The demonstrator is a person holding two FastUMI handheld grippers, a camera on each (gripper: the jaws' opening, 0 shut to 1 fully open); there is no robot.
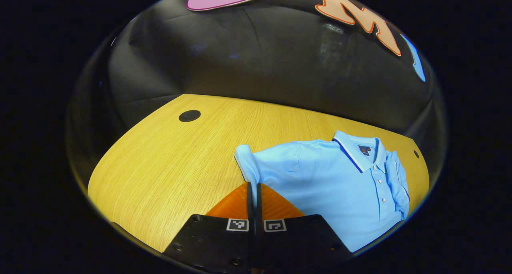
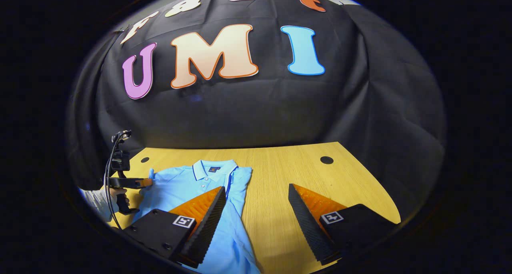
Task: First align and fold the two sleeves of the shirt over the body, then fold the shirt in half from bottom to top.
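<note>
Light-blue polo shirt [image 1: 332,186] lies flat on wood-grain table [image 1: 168,166], soft knit w/ white-trimmed collar and button placket. One sleeve [image 2: 240,182] already folded in over the body. Left gripper [image 1: 253,188] pressed together at the other sleeve [image 1: 246,162], which stands lifted and bunched; fabric likely pinched between the tips, hard to be sure. In right gripper view it's seen side-on, held level by a hand [image 2: 114,194]. Right gripper [image 2: 256,194] spread wide, holding nothing, hovering over shirt's edge and bare table.
</note>
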